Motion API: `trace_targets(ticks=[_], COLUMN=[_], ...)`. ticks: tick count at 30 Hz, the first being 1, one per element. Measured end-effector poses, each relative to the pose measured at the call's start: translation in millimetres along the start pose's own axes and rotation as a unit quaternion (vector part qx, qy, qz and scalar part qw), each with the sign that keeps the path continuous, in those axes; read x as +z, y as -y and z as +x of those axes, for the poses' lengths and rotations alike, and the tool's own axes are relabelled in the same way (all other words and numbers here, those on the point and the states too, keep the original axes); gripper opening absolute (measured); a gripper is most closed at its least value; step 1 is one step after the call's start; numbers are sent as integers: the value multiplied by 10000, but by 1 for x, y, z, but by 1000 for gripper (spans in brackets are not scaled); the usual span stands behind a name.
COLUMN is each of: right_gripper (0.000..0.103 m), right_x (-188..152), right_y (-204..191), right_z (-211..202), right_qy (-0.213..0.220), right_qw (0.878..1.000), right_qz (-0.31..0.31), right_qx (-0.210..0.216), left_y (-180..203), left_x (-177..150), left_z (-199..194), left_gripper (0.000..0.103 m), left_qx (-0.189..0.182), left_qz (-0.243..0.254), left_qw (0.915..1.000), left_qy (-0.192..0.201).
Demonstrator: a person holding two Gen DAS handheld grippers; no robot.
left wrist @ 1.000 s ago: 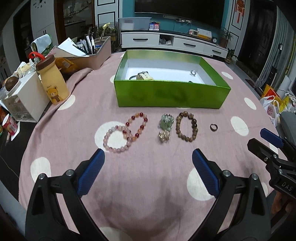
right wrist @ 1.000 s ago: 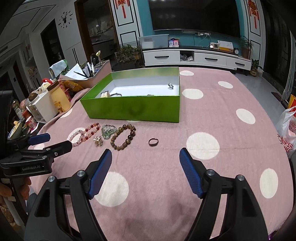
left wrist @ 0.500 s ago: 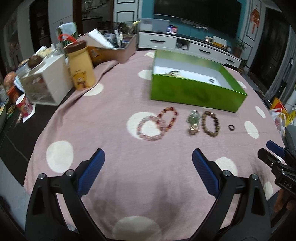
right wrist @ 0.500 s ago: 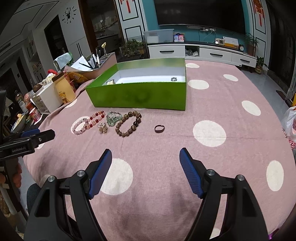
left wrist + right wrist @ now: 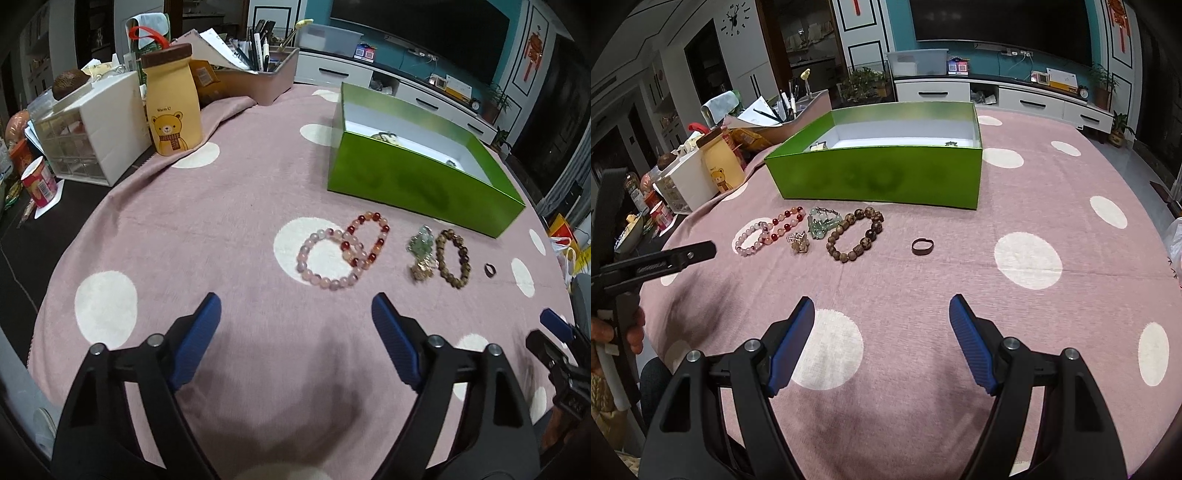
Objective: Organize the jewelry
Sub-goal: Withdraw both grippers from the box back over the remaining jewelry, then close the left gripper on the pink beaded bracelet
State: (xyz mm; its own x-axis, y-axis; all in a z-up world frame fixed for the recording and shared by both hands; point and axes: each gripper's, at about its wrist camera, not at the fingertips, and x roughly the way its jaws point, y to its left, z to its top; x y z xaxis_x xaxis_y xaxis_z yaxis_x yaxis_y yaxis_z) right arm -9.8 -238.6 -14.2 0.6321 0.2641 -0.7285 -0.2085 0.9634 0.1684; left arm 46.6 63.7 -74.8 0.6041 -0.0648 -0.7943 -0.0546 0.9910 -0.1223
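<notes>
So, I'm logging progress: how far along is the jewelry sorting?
Barely begun. A few small pieces already lie in the green box. Nothing is held: the left gripper, jaws closing, and the right gripper are empty. The pink bracelets, green charm, brown bracelet and ring remain on the cloth.

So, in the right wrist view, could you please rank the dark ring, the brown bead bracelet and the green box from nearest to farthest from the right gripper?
1. Dark ring: lying alone on the cloth, just ahead of the right gripper.
2. Brown bead bracelet: ahead and left of the ring.
3. Green box: farthest, behind the row of jewelry.
</notes>
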Motion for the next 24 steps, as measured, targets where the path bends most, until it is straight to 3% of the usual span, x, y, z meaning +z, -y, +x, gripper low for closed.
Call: trace_targets(ticks=[10,16,21,24], right_gripper=[76,76,76,75], right_x=[4,8,11,12], right_y=[6,17,21,17], right_z=[12,19,26,30], right_qy=[-77,-96,-139,-157], right_qw=[10000,9997,9994,9995], right_qz=[63,213,317,280], right_qx=[-6,-85,-54,-2], left_y=[-1,2,12,12], left_x=[13,16,15,18], left_z=[40,48,54,55], left_gripper=[59,35,32,15], left_qx=[318,54,70,55], left_qz=[212,376,720,750], left_qw=[9992,9993,9974,9972], left_qy=[-113,-59,-21,-4])
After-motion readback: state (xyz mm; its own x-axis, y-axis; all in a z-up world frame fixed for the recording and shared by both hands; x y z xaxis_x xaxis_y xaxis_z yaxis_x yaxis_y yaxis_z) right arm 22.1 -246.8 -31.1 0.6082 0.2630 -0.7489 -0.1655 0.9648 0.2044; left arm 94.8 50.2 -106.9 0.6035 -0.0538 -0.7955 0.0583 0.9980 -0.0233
